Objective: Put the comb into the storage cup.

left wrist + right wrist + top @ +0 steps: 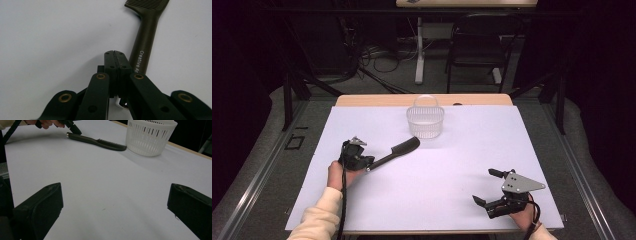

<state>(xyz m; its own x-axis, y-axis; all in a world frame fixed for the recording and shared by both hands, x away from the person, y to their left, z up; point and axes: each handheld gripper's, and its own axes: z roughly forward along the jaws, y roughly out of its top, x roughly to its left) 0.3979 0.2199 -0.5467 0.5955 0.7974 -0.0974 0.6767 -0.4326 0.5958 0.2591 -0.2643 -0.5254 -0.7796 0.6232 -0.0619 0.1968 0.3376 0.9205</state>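
R tool (492,186) jaws apart | L tool (368,165) jaws together beside comb (398,151) handle | comb axis diag, teeth twd basket (425,121)

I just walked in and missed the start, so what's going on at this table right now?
A person works at a white-covered table with a gripper in each hand. The left gripper, jaws shut and empty, sits right beside the handle end of a black comb lying flat on the table. A white slotted basket stands just beyond the comb's toothed end. The right gripper rests open near the table's front right, away from both things.
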